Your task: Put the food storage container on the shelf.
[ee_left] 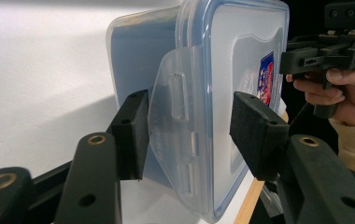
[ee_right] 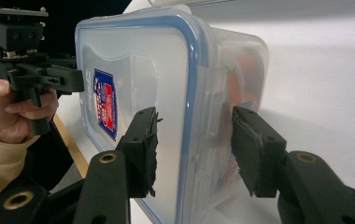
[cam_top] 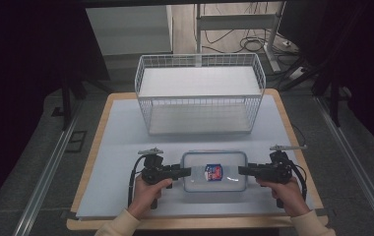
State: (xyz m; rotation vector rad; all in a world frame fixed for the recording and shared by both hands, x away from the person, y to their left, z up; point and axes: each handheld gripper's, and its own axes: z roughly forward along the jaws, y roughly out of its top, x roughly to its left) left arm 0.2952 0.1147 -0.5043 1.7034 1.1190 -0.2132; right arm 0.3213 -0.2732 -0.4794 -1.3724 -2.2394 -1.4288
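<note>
Two hand-held grippers at the short ends of a lidded plastic box on the counter.

The clear box [cam_top: 215,171], with its blue-edged lid and a red and blue label on top, lies flat on the counter [cam_top: 116,147], just on the person's side of the white wire basket [cam_top: 199,93]. The left hand-held gripper [cam_top: 187,171] meets the box's left end: its jaws stand at their narrowest around the clear latch flap [ee_left: 175,126] there, one pad touching the flap from below, the other close above the lid; whether that pad presses I cannot tell. The right hand-held gripper [cam_top: 241,170] meets the box's right end, its jaws about half open, straddling the lid rim and the latch there, both pads apart from the plastic.
</note>
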